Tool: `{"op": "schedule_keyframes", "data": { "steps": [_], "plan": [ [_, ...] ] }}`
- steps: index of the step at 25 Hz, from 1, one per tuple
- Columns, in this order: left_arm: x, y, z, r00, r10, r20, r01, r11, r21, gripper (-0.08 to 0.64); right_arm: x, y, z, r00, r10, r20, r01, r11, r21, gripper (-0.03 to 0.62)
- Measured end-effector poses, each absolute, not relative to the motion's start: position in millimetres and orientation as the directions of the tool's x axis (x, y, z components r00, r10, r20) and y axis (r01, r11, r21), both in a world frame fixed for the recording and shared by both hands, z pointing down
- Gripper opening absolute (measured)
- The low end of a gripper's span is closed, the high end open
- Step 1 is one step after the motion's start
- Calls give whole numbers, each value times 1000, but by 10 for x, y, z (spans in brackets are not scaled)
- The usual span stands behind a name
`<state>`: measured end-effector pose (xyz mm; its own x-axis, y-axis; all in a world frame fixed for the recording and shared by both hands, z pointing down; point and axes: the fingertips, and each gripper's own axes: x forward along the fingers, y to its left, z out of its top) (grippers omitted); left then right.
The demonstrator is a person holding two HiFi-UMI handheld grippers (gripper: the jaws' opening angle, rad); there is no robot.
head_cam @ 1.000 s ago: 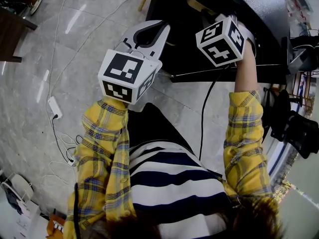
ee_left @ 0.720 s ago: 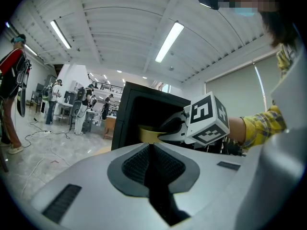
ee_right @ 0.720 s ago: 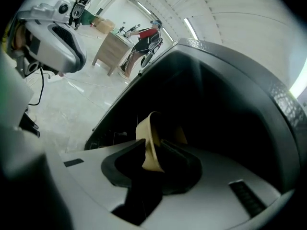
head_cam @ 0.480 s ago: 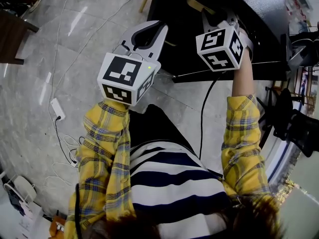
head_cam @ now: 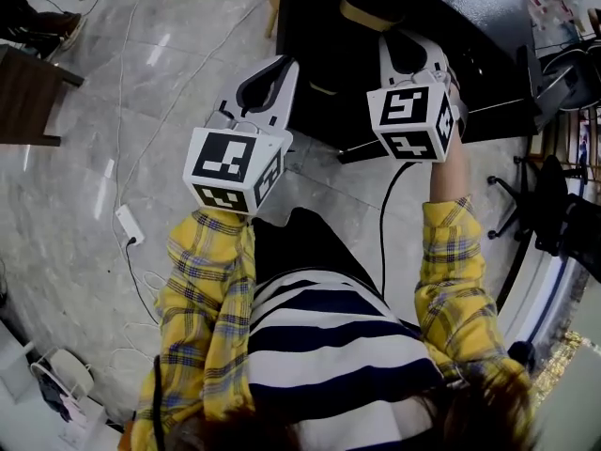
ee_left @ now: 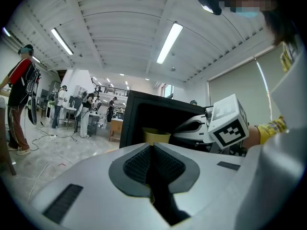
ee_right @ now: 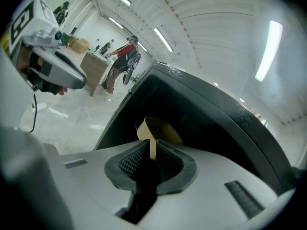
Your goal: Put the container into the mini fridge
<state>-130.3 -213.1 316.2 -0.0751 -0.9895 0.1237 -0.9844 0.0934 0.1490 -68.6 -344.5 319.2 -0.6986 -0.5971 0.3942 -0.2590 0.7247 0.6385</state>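
Ahead of the right gripper, the tan container sits in the dark mouth of the black mini fridge. Its thin rim is pinched between the closed jaws; whether its base rests on a shelf is unclear. Left of that gripper, outside the fridge, the left gripper has its jaws pressed together on nothing. Below both, a white power strip with its cable lies on the grey polished floor. Beyond the left gripper, people stand in a bright workshop.
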Motion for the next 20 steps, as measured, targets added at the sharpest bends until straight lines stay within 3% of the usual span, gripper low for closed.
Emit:
{"op": "schedule_keyframes", "data": {
  "steps": [11,20],
  "plan": [
    [-1295,-2042,3225,-64,-986,154,-987,85,134,29,-420,-3152,3311,-716,-603,351,-423,775,470,37],
    [-1151,-2047,3285,-51,-986,159,-987,74,142,29,-38,-3006,3286,-691,-658,298,-514,738,438,28]
  ]
}}
